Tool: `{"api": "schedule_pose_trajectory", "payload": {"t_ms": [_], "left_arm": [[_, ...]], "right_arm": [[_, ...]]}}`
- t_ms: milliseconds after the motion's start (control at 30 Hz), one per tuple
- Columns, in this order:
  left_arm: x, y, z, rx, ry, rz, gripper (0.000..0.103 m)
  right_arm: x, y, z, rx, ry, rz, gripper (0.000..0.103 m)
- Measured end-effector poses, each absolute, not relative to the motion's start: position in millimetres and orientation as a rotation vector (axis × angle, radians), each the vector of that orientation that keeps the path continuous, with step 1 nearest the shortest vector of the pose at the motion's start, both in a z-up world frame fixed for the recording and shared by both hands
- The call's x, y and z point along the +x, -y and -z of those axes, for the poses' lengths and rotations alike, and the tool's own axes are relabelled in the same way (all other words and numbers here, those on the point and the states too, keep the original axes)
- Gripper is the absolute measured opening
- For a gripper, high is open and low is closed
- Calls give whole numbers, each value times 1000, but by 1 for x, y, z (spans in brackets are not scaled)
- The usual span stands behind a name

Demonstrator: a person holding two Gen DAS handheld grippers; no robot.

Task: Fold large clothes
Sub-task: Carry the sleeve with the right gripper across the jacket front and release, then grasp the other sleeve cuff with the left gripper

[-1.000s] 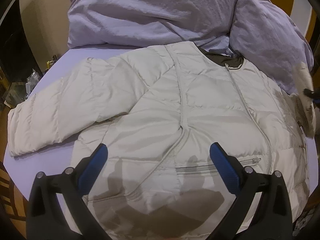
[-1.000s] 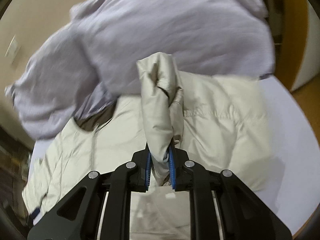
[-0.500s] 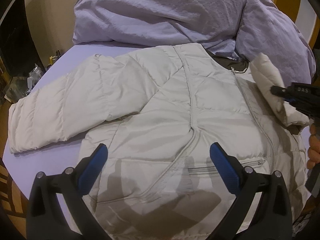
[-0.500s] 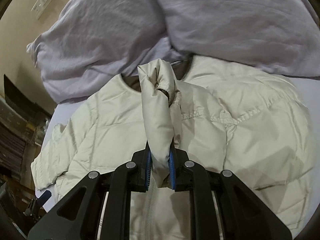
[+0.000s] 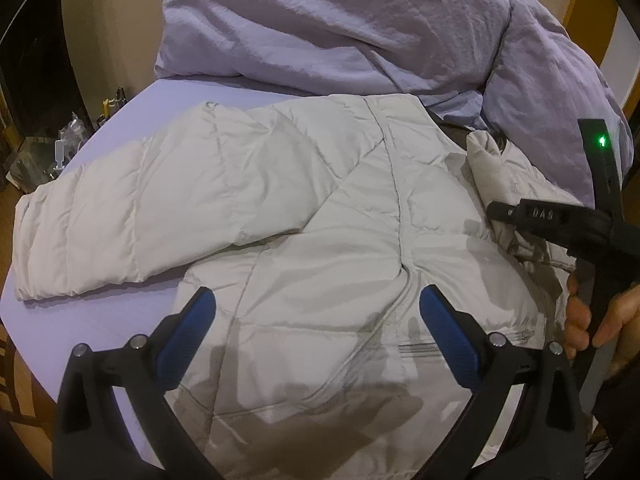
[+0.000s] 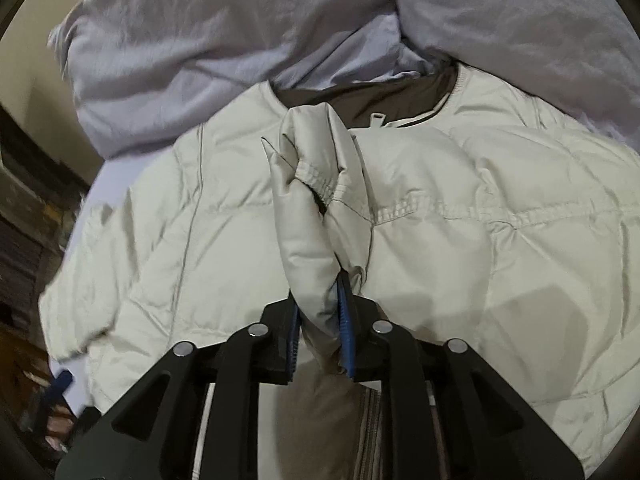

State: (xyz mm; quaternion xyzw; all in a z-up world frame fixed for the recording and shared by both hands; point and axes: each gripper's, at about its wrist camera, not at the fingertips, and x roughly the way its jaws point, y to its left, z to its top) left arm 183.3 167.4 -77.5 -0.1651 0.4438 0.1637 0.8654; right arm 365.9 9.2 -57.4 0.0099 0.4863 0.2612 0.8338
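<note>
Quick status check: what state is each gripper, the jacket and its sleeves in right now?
Left gripper: open, over the jacket's lower front.
Right gripper: shut on the right sleeve cuff.
Jacket: spread front-up on the bed.
Left sleeve: spread outward, unfolded.
Right sleeve: lifted over the chest.

We see our left gripper (image 5: pixel 316 320) hanging above the cream puffer jacket (image 5: pixel 328 248) with its blue-padded fingers (image 5: pixel 448 332) spread wide and nothing between them. The jacket lies flat on the lavender bed sheet (image 5: pixel 80 320), one sleeve (image 5: pixel 120 216) stretched out to the left. At the right our right gripper (image 5: pixel 494 210) — held in a bare hand (image 5: pixel 600 320) — pinches the other sleeve's cuff (image 5: pixel 486 164) over the jacket's chest. A rumpled lilac duvet (image 5: pixel 340 24) is piled behind the collar.
</note>
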Motion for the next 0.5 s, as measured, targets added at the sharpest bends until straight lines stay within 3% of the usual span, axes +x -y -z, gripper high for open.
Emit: {"api": "schedule_pose_trajectory", "payload": {"t_ms": [67, 133, 267, 500], "left_arm": [[183, -172, 77, -362, -926, -337, 101], [182, -177, 76, -373, -924, -337, 101], [180, -187, 72, -389, -910, -342, 101], [177, -209, 67, -397, -896, -379, 101]], "right_arm": [[365, -8, 49, 38, -1037, -594, 43], [364, -2, 39, 69, -1019, -615, 54], [368, 15, 20, 99, -921, -575, 56], [387, 13, 46, 46, -968, -439, 60]]}}
